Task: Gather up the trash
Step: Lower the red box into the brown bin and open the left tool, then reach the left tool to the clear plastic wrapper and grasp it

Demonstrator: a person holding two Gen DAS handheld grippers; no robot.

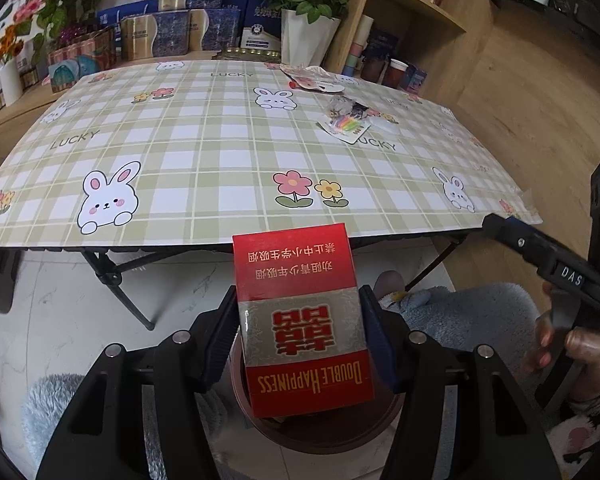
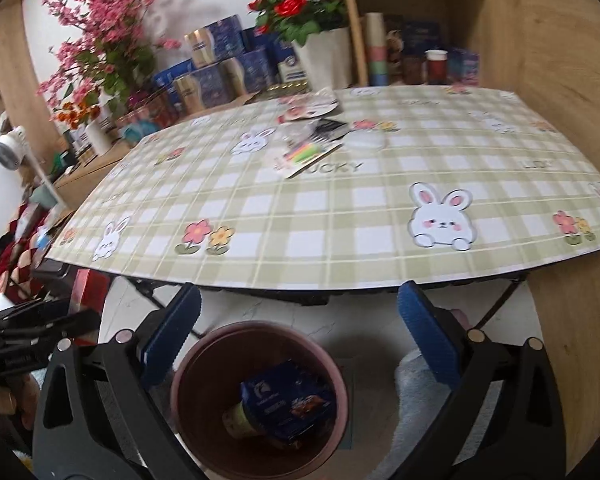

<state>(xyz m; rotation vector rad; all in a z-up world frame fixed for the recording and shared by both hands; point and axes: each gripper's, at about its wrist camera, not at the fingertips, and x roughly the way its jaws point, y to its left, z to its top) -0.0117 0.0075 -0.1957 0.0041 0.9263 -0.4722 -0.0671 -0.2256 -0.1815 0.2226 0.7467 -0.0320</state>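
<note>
My left gripper (image 1: 298, 332) is shut on a red and silver cigarette box (image 1: 300, 320), held above a brown bin (image 1: 328, 428) on the floor. My right gripper (image 2: 298, 340) stands open over the same bin (image 2: 204, 344), with nothing between its blue pads (image 2: 428, 340). Inside the bin lie a dark blue packet (image 2: 288, 400) and a pale green cup (image 2: 240, 420). More trash lies on the checked tablecloth: a card of coloured pens (image 2: 304, 156), clear wrappers (image 1: 342, 106), a white pad (image 2: 366, 142) and a printed packet (image 2: 312, 106).
The folding table (image 1: 220, 152) with its rabbit-print cloth stretches ahead; its black legs (image 1: 120, 280) stand left of the bin. Flower pots (image 1: 308, 36), boxes and wooden shelves (image 1: 416, 12) line the far side. A person's fluffy blue sleeve (image 1: 460, 312) and hand (image 1: 580, 348) are at right.
</note>
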